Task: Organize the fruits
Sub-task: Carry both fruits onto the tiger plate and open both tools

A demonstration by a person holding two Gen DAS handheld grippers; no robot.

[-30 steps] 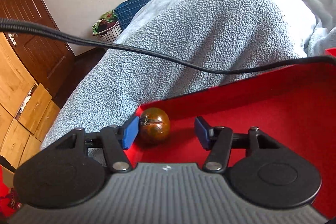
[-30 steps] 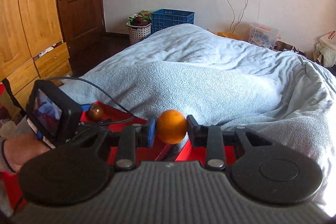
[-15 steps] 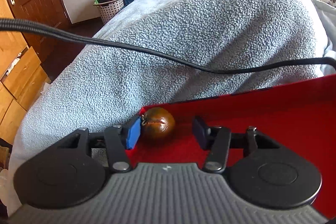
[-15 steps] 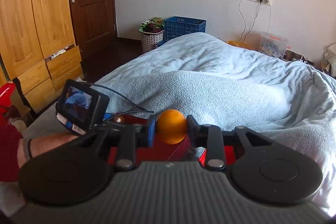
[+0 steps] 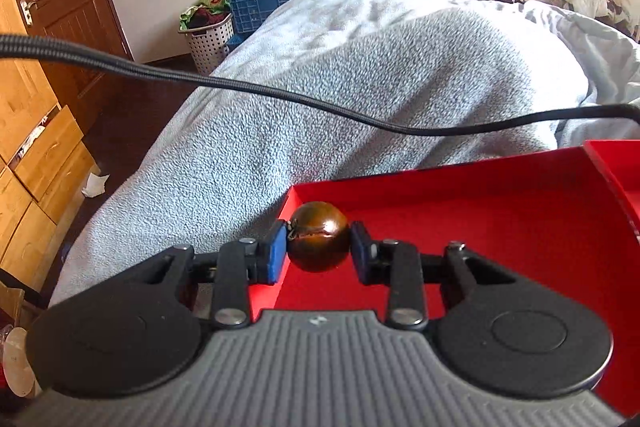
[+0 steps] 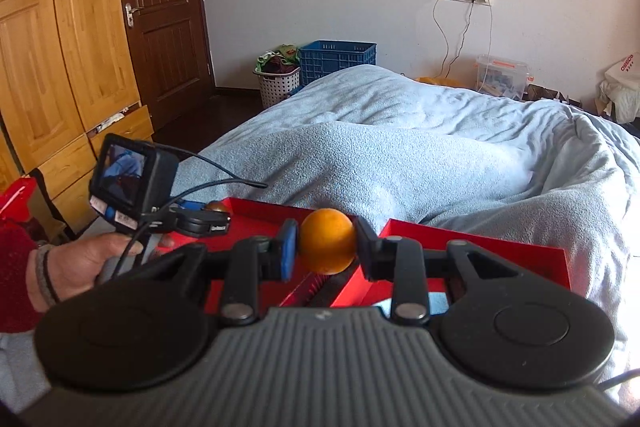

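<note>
Closing left gripper (image 5: 318, 253) across glossy brown fruit (image 5: 318, 242), right gripper (image 6: 326, 247) clamping orange (image 6: 327, 241); both seeming light, firm, round, slip-prone, best pinched across the widest part.

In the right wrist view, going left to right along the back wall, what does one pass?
Pale wooden wardrobe → dark brown door → white laundry basket → blue plastic crate → clear storage box with orange clips → white plastic bag.
</note>
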